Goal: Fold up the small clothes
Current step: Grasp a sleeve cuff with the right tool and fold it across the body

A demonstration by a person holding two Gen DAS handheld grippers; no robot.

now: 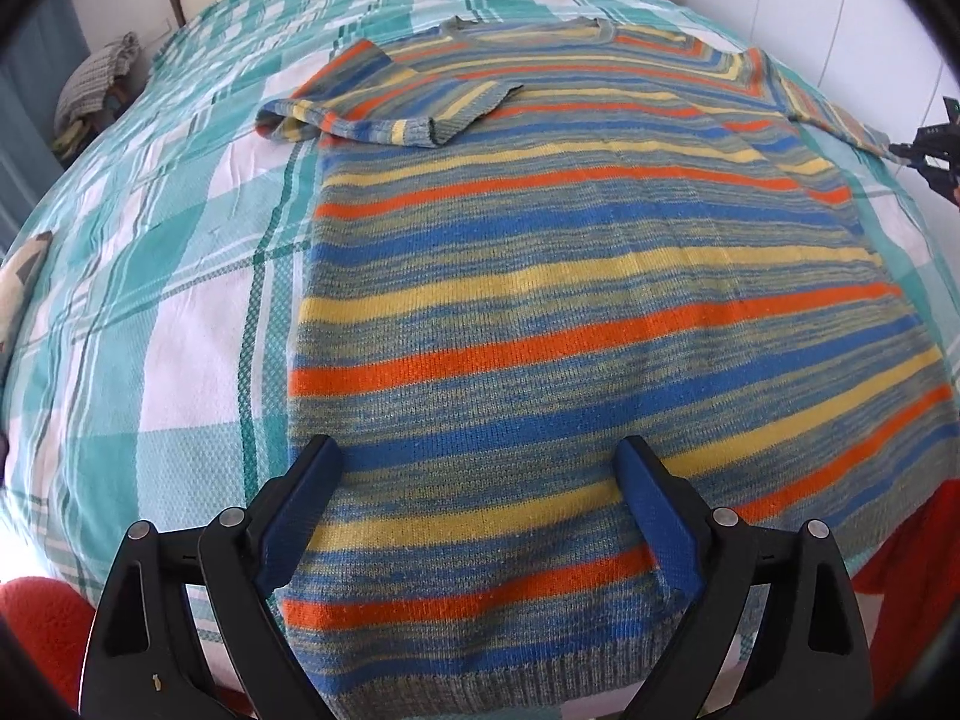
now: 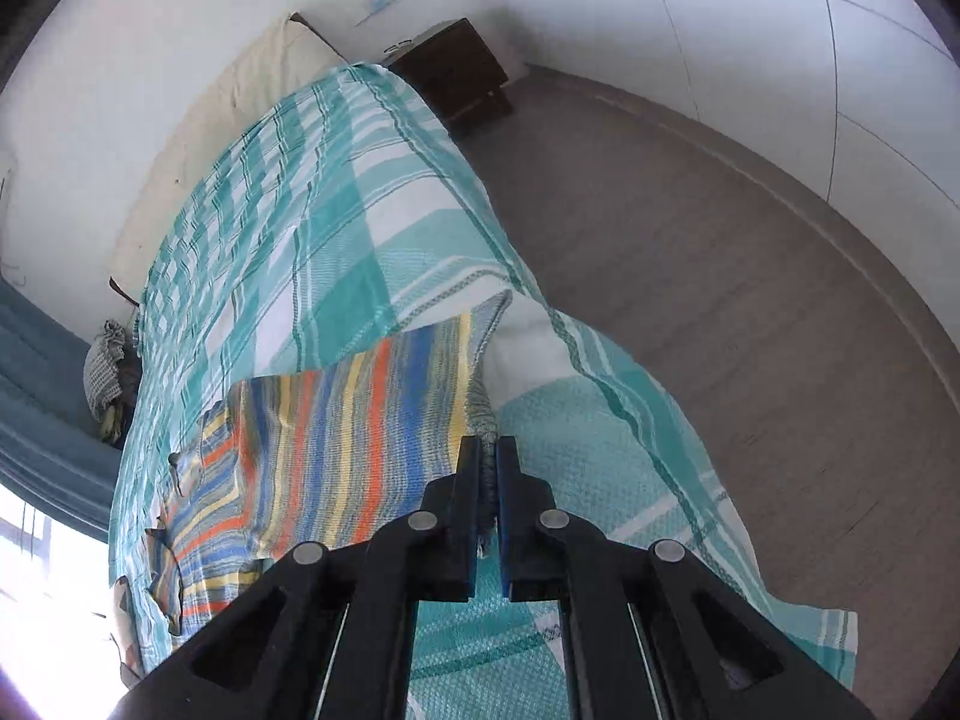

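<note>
Striped knit sweater (image 1: 600, 312) spread flat on the bed (image 1: 180, 330), hem near, neckline far; left sleeve (image 1: 384, 102) already folded in across the chest, right sleeve (image 2: 360, 420) pinched by its cuff.

Right tool (image 2: 489, 450) clamped tight on that cuff, knit bunched between the pads and lifted a bit off the bedspread; left tool (image 1: 480, 516) spread wide over the near hem, gripping nothing, looks parked.

Biggest worry: loose knit slipping out mid-swing since only the ribbed edge is caught; also easy to drag the whole body sideways and wreck the flat layout with nothing pinning it; could stretch the cuff too.

Right edge of the bed close by, floor (image 2: 690, 252) right there, so a dropped sleeve probably slides off.

Around: dark nightstand (image 2: 456, 72) far off, crumpled checked cloth (image 1: 99, 81) far left, something red (image 1: 42, 624) at the near corners. Nothing really blocking the fold path.
</note>
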